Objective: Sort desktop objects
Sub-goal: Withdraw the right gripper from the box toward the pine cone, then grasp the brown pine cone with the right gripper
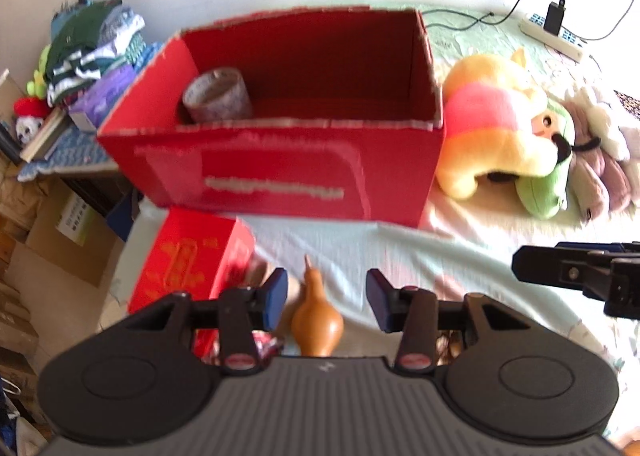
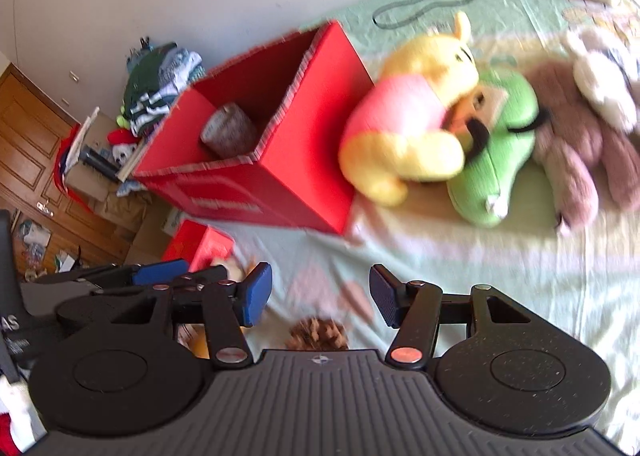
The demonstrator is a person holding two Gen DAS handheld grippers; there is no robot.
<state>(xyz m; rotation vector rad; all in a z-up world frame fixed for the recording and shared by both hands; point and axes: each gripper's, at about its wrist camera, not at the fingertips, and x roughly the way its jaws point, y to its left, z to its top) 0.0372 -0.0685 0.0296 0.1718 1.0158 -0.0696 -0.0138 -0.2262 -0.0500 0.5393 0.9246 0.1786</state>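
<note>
A big open red cardboard box stands on the bed and holds a roll of tape; the box also shows in the right wrist view, with the tape roll inside. My left gripper is open and empty, above an orange gourd-shaped object lying between its fingers. My right gripper is open and empty, above a brown pinecone. The right gripper also shows at the right edge of the left wrist view.
A small red box lies at the bed's left edge. Plush toys lie right of the big box: a yellow-pink bear, a green one, a mauve one. A power strip and cable lie behind. Folded clothes are stacked left.
</note>
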